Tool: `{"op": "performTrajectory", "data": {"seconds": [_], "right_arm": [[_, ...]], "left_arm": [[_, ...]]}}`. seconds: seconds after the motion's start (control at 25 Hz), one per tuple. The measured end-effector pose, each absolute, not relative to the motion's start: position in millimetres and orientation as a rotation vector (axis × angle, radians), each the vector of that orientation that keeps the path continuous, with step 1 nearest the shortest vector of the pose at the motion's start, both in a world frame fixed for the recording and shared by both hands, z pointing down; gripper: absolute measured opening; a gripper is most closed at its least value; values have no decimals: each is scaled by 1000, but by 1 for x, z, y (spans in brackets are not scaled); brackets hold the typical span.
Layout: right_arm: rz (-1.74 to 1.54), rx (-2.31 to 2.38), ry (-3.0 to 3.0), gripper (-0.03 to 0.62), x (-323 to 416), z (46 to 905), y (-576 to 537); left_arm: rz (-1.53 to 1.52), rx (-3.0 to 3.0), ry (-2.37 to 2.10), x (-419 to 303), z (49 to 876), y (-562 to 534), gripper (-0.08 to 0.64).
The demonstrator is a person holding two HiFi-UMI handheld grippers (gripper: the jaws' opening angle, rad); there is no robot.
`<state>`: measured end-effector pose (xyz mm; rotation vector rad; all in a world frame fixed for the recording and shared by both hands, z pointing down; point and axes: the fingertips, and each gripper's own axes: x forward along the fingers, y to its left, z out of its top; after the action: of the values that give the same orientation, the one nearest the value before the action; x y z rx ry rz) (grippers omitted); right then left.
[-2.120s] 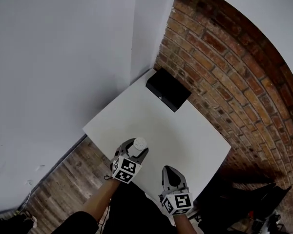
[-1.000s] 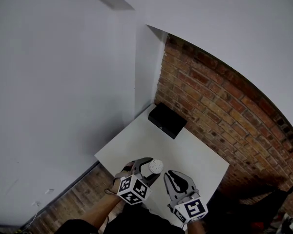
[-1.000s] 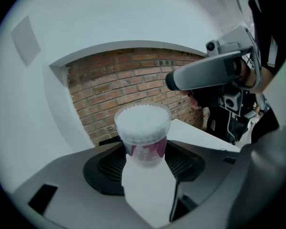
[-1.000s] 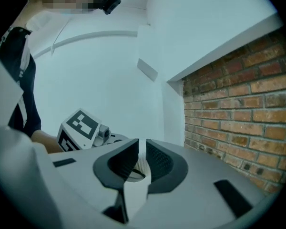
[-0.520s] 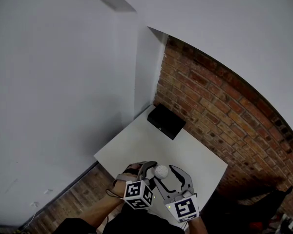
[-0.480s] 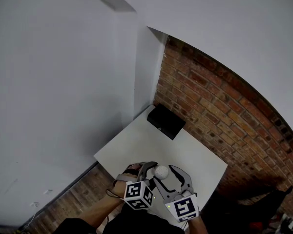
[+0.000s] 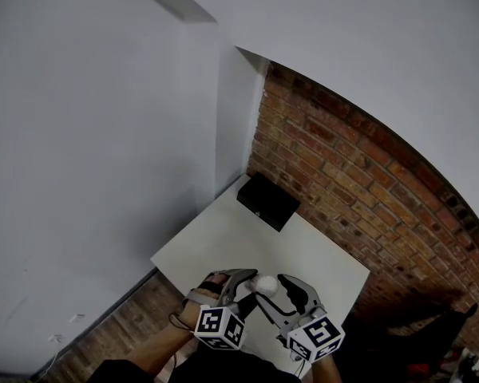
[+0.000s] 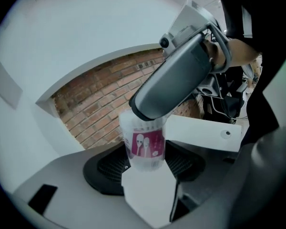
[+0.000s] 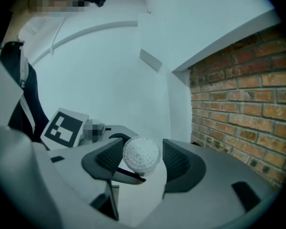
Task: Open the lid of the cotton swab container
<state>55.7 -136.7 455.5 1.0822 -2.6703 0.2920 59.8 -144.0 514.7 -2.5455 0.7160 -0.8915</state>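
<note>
Left gripper and right gripper are both curvy grey plastic, black ribbed pads, white cube with black square markers on each.

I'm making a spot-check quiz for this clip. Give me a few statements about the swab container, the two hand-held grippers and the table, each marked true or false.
1. The left hand-held gripper grips the cotton swab container by its body. True.
2. The container's label is green. False: it is pink.
3. The right hand-held gripper is clamped on the container's round white top. False: its jaws have just been opening and stand apart on either side of the top, not pressing on it.
4. A black box lies on the white table at the end by the brick wall. True.
</note>
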Motion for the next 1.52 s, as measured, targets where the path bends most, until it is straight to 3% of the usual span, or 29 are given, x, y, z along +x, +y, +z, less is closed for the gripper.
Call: {"op": "performTrajectory", "data": {"seconds": [1.52], "right_arm": [[587, 998, -2662, 247, 74, 472, -133]], "left_arm": [[-943, -2419, 650, 66, 520, -134, 258]]}}
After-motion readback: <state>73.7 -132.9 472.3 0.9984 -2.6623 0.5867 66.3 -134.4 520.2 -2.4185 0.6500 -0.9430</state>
